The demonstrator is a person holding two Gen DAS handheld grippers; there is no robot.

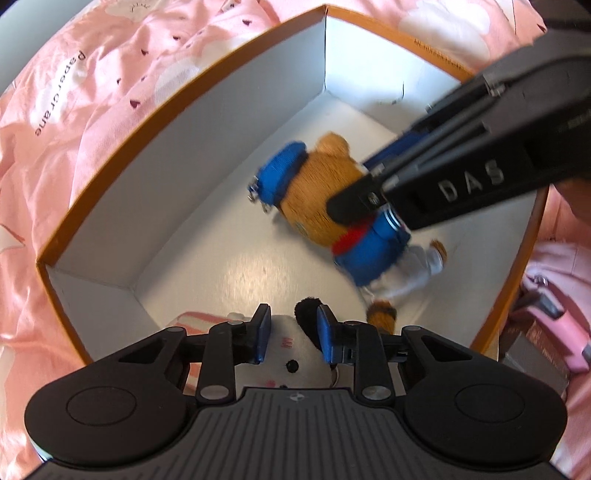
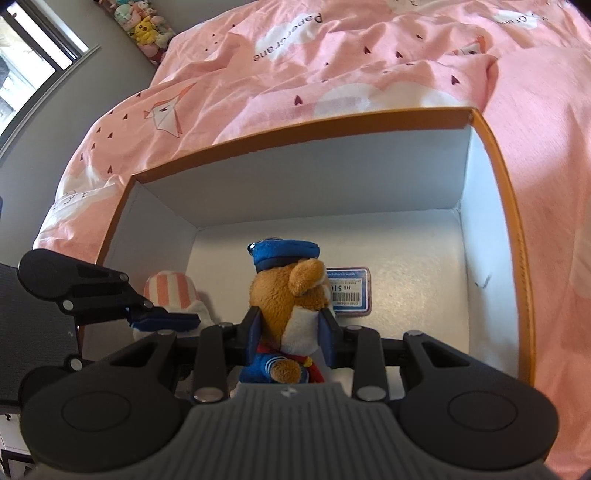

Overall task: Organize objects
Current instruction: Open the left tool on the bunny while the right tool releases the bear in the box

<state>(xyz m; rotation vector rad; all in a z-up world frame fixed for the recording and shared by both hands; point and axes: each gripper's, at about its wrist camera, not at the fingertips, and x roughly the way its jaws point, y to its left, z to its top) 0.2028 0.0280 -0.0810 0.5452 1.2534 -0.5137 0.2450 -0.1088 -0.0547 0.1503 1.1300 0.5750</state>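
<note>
An orange-rimmed box (image 1: 110, 173) with white inside sits on a pink bedspread. My right gripper (image 2: 291, 330) is shut on a brown plush bear (image 2: 295, 295) in a blue cap and jacket, held inside the box; the bear (image 1: 317, 199) and that gripper (image 1: 369, 192) also show in the left wrist view. My left gripper (image 1: 293, 338) is shut on a white plush toy (image 1: 288, 350) with a black ear and pink-striped part, at the near box wall. It shows in the right wrist view (image 2: 173, 295), with the left gripper's fingers (image 2: 162, 319) on it.
The pink bedspread (image 2: 332, 66) surrounds the box (image 2: 513, 229). A price label (image 2: 349, 291) hangs by the bear. Pink and grey items (image 1: 546, 325) lie right of the box. Plush toys (image 2: 144, 26) line the far wall by a window.
</note>
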